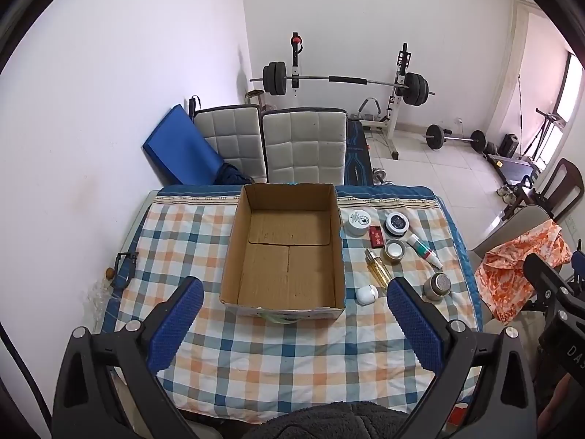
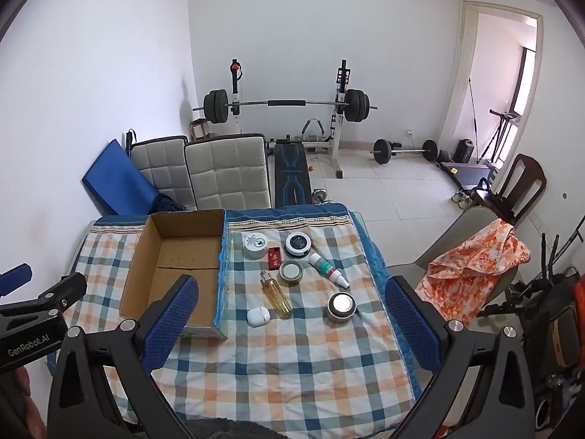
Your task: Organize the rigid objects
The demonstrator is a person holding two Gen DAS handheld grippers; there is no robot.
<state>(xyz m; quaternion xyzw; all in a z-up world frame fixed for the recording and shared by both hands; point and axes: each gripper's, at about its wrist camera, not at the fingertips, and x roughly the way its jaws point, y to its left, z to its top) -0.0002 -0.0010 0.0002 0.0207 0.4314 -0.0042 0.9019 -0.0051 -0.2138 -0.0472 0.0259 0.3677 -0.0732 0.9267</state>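
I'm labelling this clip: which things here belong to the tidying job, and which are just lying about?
Job: box, white jar, black jar, red case, tin, tube, bottle, white pod, steel pot.

Lying about: barbell rack, cushions, orange cloth.

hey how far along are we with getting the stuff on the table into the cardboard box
Done: nothing yet; the cardboard box is empty. In hand: nothing; the left claw and right claw are both open above the checked cloth. Left: everything beside the box, including the white jar, red case, yellow bottle, white tube and metal tin.
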